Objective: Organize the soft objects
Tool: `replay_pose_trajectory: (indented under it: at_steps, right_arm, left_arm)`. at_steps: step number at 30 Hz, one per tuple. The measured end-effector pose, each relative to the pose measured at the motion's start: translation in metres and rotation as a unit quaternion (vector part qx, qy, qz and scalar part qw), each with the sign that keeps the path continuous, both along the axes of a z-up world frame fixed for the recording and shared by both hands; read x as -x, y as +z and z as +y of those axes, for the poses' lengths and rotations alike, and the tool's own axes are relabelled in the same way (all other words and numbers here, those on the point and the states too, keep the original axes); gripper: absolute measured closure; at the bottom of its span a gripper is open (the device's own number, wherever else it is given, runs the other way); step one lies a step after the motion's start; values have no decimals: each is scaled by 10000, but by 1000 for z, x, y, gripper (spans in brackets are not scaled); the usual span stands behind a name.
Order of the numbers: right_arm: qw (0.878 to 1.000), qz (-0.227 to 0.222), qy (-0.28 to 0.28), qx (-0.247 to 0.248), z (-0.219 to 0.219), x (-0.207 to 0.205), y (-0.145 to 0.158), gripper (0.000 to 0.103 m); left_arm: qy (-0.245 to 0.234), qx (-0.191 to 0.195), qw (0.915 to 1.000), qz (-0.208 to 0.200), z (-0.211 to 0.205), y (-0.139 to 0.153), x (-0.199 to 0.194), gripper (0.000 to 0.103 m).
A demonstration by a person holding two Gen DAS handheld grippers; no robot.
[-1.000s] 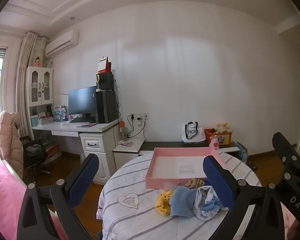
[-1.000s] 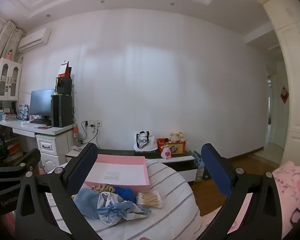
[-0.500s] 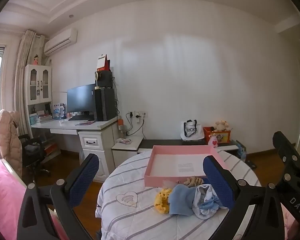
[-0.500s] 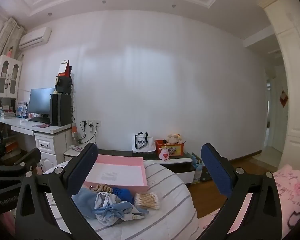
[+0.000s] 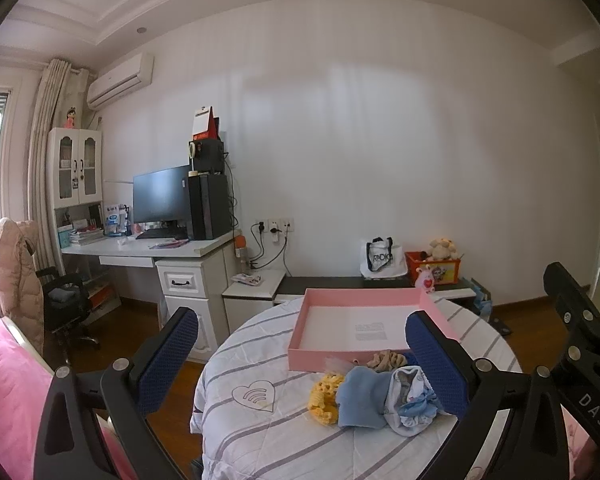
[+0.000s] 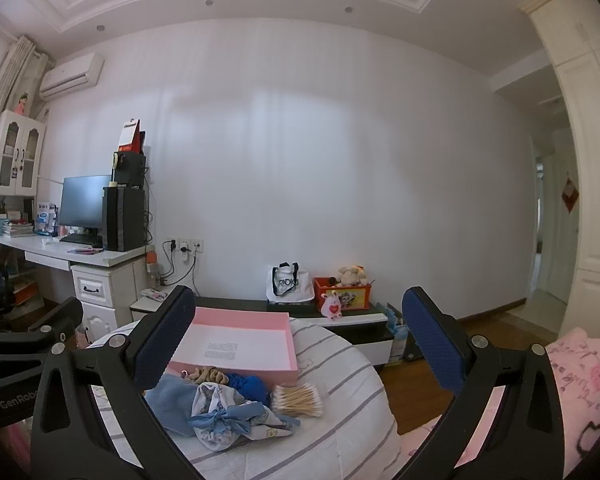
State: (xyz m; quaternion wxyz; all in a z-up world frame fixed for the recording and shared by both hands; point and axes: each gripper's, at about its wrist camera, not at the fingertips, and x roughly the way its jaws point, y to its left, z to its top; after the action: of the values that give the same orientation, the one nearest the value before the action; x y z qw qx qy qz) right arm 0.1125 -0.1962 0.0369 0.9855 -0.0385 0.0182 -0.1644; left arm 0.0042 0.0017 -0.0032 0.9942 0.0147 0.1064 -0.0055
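Observation:
A pile of soft things lies on the striped round table [image 5: 260, 432]: a yellow knit piece [image 5: 323, 398], a light blue cloth [image 5: 360, 396], a printed drawstring pouch [image 5: 410, 400] [image 6: 228, 412], a tan scrunchie [image 6: 208, 374] and dark blue yarn [image 6: 250, 386]. Beside them sits a pack of cotton swabs [image 6: 298, 400]. Behind the pile stands an empty pink tray [image 5: 364, 330] [image 6: 236, 344]. My left gripper [image 5: 300, 356] and right gripper [image 6: 296, 344] both hover open above the table's near edge, holding nothing.
A white desk [image 5: 156, 252] with a monitor and computer tower stands at the left, a chair [image 5: 60, 300] before it. A low dark bench [image 6: 340, 316] behind the table carries a tote bag and an orange toy box. Pink bedding [image 6: 580, 376] lies at the right.
Both views have shifted slightly; the table and pile sit a little lower and nearer in frame. Both grippers stay open and nothing on the table moved.

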Motion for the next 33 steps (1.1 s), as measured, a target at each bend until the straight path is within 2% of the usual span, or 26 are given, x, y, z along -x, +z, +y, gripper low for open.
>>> replay_pose_trajectory:
  at_steps: [33]
  right_arm:
    - [10000, 33, 48, -38, 1, 0, -2, 0]
  left_arm:
    - [-130, 78, 9998, 112, 5, 6, 9, 3]
